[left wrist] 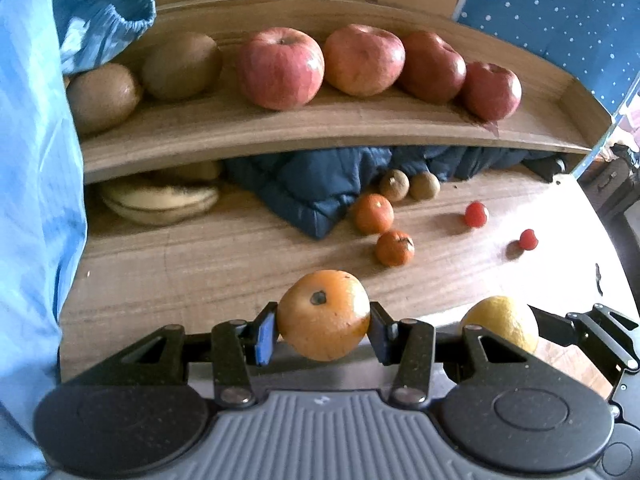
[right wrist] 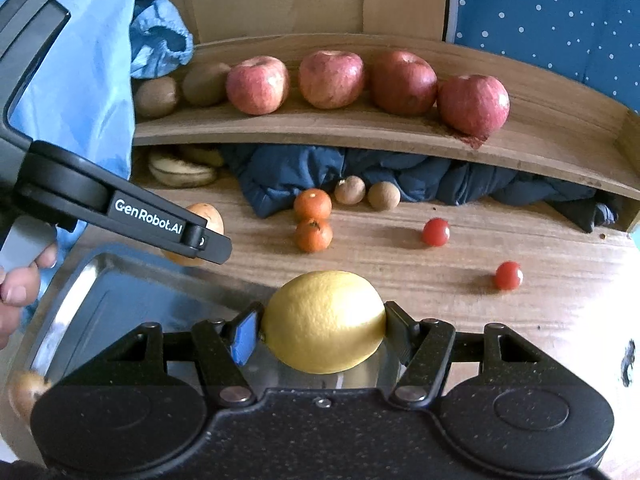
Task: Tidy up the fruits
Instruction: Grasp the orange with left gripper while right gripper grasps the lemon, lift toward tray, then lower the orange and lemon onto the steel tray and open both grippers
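My left tongs (left wrist: 323, 326) pinch an orange (left wrist: 323, 314) above the table (left wrist: 200, 264); my right tongs (right wrist: 320, 332) pinch a lemon (right wrist: 324, 320) over the metal tray (right wrist: 120, 292). Four apples (right wrist: 331, 78) line the shelf (right wrist: 360, 136). I judge each fruit should be lowered until it rests before I ease the grip, lest it roll.

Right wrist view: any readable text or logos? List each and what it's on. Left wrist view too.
"GenRobot.AI": white lettering on the black arm of the left claw, seen in the right wrist view.
Left wrist view: a small pale mark on the grey ribbed housing, too small to read.
No other text on the fruit or the shelf.
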Motion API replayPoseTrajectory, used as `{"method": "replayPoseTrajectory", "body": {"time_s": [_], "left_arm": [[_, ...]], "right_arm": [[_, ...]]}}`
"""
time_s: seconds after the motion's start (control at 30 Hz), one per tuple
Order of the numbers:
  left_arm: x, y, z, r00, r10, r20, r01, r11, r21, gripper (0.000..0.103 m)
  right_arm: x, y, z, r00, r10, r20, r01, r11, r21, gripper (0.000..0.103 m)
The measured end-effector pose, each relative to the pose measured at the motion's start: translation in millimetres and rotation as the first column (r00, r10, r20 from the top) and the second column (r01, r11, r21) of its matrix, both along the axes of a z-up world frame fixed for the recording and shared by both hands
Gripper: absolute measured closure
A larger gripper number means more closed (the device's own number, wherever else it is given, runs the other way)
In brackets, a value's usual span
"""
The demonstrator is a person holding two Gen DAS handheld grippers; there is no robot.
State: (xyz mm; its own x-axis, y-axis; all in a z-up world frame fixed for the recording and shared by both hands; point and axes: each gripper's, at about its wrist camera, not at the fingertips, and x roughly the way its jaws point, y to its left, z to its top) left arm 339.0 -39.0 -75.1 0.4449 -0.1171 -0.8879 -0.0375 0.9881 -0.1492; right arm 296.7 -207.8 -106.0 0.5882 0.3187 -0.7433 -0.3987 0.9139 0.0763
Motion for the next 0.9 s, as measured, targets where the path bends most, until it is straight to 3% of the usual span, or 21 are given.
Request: {"method": "replayPoseTrajectory", "body": {"time_s": [0.9], "left_arm": [[-89, -13, 1, 0.986, 0.156, -0.058, -0.155, 0.988, 0.029, 0.052]], "right_arm": [[-75, -32, -13, 0.989, 0.142, -0.038, -0.142, 0.99, 0.021, 0.037]]}}
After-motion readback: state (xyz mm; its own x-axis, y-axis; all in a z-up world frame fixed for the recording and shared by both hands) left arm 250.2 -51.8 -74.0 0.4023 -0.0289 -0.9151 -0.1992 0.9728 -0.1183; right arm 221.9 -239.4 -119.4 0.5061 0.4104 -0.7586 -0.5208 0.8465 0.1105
